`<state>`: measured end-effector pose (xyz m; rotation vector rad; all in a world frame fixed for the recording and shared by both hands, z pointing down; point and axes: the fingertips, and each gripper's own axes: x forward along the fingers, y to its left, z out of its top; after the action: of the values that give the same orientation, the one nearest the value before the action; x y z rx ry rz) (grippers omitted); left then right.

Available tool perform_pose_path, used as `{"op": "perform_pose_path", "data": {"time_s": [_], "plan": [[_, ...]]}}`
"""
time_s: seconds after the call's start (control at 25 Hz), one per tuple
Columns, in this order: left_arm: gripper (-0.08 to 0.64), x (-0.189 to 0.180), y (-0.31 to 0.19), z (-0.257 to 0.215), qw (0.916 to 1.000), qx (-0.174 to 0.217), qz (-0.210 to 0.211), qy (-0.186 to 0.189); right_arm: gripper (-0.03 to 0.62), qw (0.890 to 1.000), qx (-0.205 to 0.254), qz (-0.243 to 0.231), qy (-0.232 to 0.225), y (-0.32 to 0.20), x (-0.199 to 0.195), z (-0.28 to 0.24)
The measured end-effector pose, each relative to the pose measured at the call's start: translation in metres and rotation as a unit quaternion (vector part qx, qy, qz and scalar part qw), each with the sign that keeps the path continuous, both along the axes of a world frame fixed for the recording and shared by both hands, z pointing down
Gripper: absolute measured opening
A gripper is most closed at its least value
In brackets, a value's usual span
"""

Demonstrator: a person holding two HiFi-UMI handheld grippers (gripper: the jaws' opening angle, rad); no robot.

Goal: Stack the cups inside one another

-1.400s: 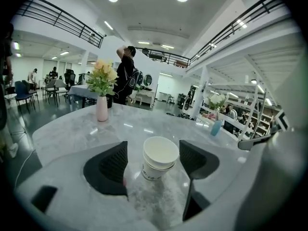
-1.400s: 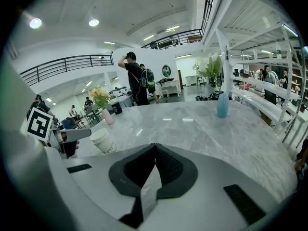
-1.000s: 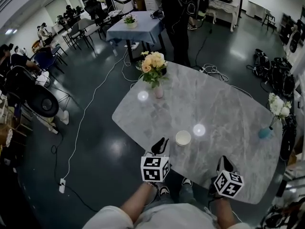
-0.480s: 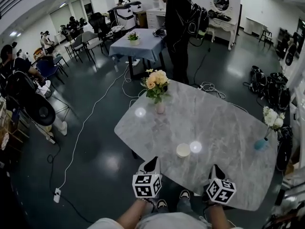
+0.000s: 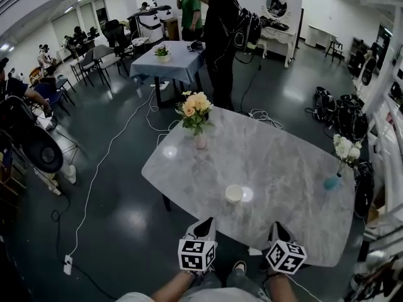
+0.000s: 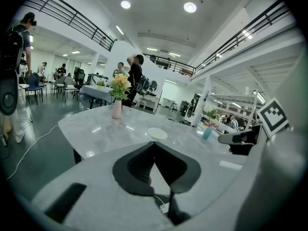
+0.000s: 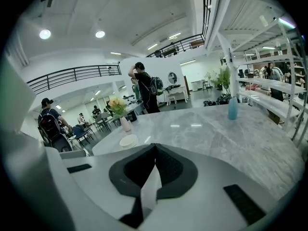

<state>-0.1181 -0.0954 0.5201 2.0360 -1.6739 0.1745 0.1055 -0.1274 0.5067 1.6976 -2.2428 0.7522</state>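
Grey marble oval table (image 5: pixel 283 162) carries a pink vase of yellow flowers (image 5: pixel 200 140) far left and a small blue vase (image 5: pixel 331 182) at right. Left gripper (image 5: pixel 203 226) and right gripper (image 5: pixel 278 230) hover over the near edge, both clenched on nothing. Cream cup (image 5: pixel 233 194) stands upright on the table just beyond them, possibly several nested, too small to tell.

At the frame's centre the table (image 5: pixel 289 162) showed a polished, grey-veined stone finish with glossy lamp glare, the cream cup (image 5: pixel 233 194) on it was matt, perhaps paper, and the dark floor (image 5: pixel 119 187) at left shone smooth.
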Motion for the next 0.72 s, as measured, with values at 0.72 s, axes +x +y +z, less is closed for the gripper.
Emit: {"op": "perform_pose_path", "data": {"time_s": [0.72], "plan": [[0.009,0.097,0.051,-0.027,0.9997,0.008,0.014,-0.020,0.008,1.000,0.025,-0.008,-0.017,0.053,0.092,-0.025]]}}
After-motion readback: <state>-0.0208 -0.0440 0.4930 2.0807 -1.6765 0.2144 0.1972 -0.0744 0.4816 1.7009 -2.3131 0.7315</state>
